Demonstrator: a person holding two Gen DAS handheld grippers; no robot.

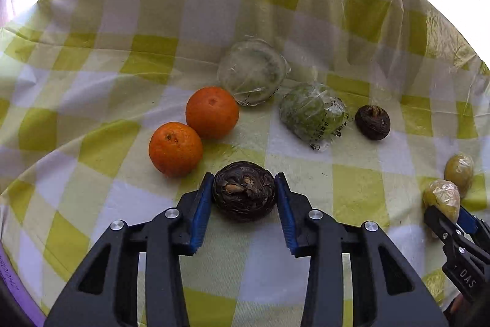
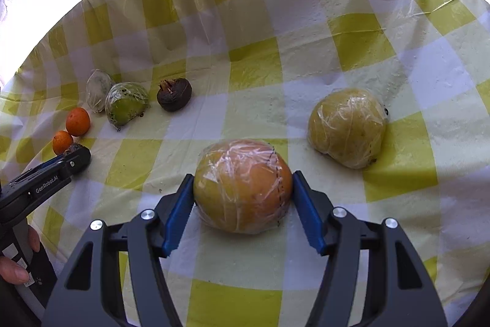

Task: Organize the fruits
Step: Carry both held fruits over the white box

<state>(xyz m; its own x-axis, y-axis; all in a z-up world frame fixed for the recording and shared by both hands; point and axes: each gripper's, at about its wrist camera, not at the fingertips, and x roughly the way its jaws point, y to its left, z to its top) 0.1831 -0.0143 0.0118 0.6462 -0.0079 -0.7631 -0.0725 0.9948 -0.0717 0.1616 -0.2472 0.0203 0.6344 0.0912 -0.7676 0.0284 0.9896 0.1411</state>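
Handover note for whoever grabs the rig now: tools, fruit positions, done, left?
Left tool: shut on dark round fruit, near the two oranges.
Right tool: shut on wrapped orange-yellow fruit, on the cloth.
Elsewhere: second dark fruit sits beside the wrapped green pieces; second wrapped yellow fruit lies to the right.
Done: oranges paired, green pieces grouped.
Left: probably put each held fruit beside its match.
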